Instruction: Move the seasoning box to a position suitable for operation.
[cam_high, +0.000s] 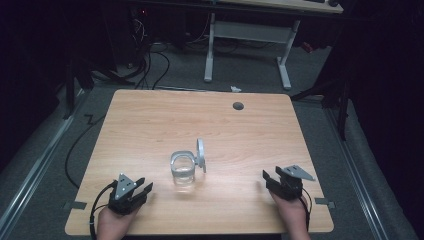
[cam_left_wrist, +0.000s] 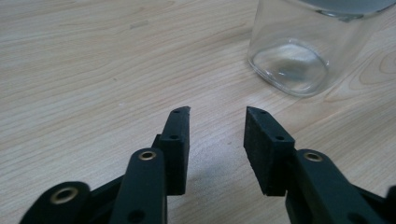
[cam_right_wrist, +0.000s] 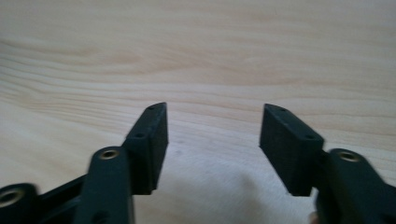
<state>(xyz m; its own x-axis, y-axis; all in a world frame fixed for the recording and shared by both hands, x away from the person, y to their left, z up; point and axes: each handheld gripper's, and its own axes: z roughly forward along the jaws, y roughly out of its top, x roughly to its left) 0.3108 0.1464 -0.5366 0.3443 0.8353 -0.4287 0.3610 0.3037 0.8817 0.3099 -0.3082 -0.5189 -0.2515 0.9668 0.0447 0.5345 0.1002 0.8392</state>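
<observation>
Here, both grippers, left (cam_high: 143, 187) and right (cam_high: 266, 178), parted and empty beside glass jar (cam_high: 183, 169).

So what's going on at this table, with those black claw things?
A person sits at a wooden table with a hand-held gripper in each hand. The left hand-held gripper and the right hand-held gripper both rest near the front edge, jaws open, holding nothing. Between them stands a clear glass jar, its hinged lid flipped open. Nothing is being handled yet.
</observation>
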